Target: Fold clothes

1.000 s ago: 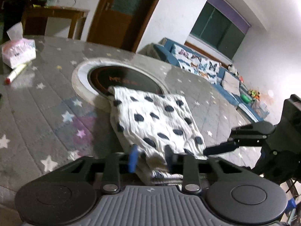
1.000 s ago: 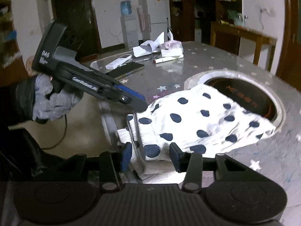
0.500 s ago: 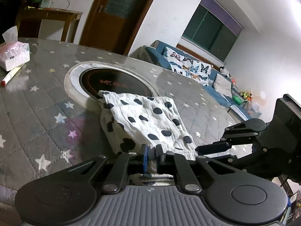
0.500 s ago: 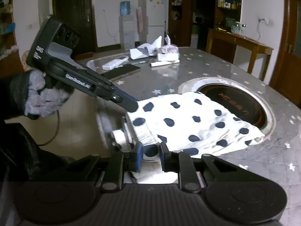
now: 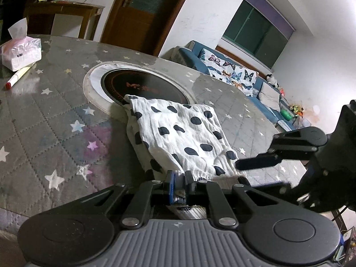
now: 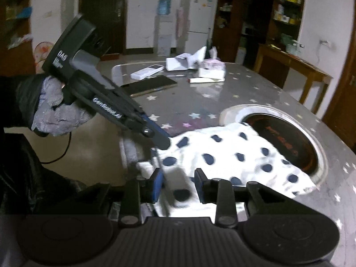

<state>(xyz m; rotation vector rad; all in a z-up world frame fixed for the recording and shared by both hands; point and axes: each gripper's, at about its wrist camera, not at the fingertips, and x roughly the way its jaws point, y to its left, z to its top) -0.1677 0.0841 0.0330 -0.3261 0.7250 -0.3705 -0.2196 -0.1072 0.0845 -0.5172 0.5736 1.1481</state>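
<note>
One folded cloth (image 5: 178, 133), white with dark spots, lies on the grey starred tabletop (image 5: 44, 122), its far end overlapping the rim of one round cooktop (image 5: 142, 86) set into the surface at 12 o'clock from it. Two hand-held grippers work its near edge. The left hand-held gripper (image 5: 178, 187) is clamped on the cloth's gathered hem at 6 o'clock, fabric pinched between its blue pads. At 9 o'clock on the tabletop sit one tissue pack (image 5: 21, 52) and one marker (image 5: 19, 76) just beside it. The right hand-held gripper (image 6: 178, 185) has just been opening; its jaws stand apart with the cloth's blurred edge between them, pads not pressing it. A gloved hand (image 6: 55, 113) holds the left tool. At the tabletop's far side lie one remote (image 6: 146, 71), one dark tablet (image 6: 149, 85) and crumpled papers (image 6: 187, 61).
</note>
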